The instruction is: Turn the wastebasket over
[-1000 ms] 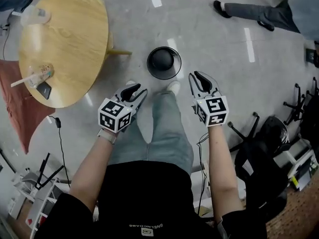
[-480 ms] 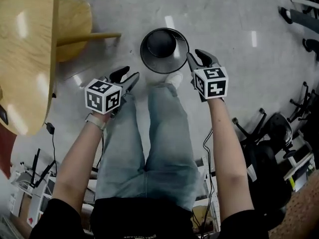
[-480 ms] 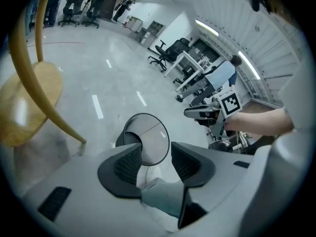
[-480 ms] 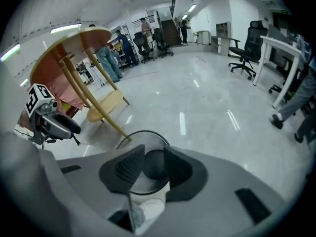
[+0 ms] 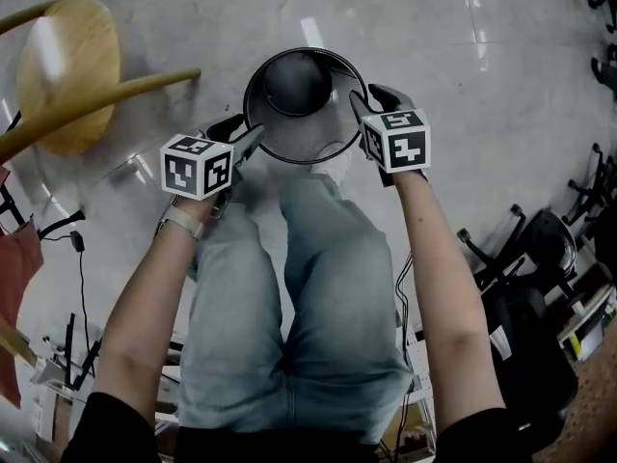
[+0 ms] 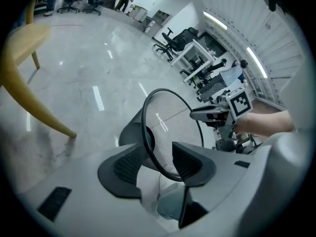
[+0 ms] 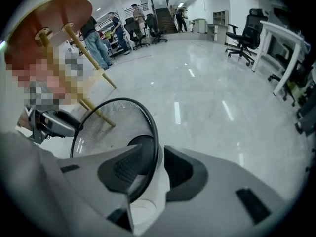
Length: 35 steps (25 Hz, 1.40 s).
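The person wears a black short-sleeved top [image 5: 101, 430], its sleeves showing at seven and five o'clock in the head view. Light blue jeans [image 5: 318, 307], faded and softly creased, fill the centre down to six o'clock. A pale wristband [image 5: 181, 222] circles the left wrist at nine o'clock.

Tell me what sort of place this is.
Probably an open-plan office: black swivel chairs stand at white desks on a polished grey floor, with a mesh wastebasket on it.
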### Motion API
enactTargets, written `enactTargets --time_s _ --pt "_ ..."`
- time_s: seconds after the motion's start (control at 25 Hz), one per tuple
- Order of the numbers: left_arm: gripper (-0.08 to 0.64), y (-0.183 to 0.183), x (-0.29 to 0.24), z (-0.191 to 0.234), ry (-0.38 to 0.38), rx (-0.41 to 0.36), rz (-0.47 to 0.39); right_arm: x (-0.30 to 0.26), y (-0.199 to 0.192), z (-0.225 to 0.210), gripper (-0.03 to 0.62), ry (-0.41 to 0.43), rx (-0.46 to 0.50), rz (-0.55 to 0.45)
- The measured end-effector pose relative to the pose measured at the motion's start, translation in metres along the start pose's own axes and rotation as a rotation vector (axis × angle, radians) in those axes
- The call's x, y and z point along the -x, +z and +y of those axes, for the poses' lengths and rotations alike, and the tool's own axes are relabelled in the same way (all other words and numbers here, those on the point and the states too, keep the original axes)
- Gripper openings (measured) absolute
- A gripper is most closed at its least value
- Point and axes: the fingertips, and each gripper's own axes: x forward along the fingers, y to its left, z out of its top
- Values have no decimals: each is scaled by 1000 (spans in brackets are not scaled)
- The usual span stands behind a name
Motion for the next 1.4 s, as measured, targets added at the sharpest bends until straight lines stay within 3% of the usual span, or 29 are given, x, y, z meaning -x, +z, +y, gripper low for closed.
enactTargets --time_s 0.16,0.24,0.28,0.4,0.52,0.8,0.92,1.0,1.16,1.4 --pt "182 0 -24 17 33 41 30 -19 -7 -2 127 27 -5 31" --pt "132 1 -29 20 42 49 30 -22 -9 -1 51 38 -4 42" --pt "127 3 -29 21 46 51 29 -23 -9 -1 46 47 -14 46" --pt "109 4 -27 21 76 28 54 -19 -5 0 41 68 -54 52" --pt "96 14 -24 22 105 -11 66 -10 8 -1 40 36 -50 23" --pt "70 101 -20 30 204 -209 -130 -2 50 -25 41 -69 -79 -177" --pt "64 120 -27 33 249 -323 -181 -8 53 -33 43 -116 -78 -255" --pt "64 120 -29 32 262 -380 -201 -9 45 -32 44 -138 -80 -281" --pt "63 101 -25 25 256 -411 -205 -5 17 -18 52 -155 -61 -252" --pt "63 38 -26 34 216 -377 -4 -15 -55 29 80 -106 -34 -69"
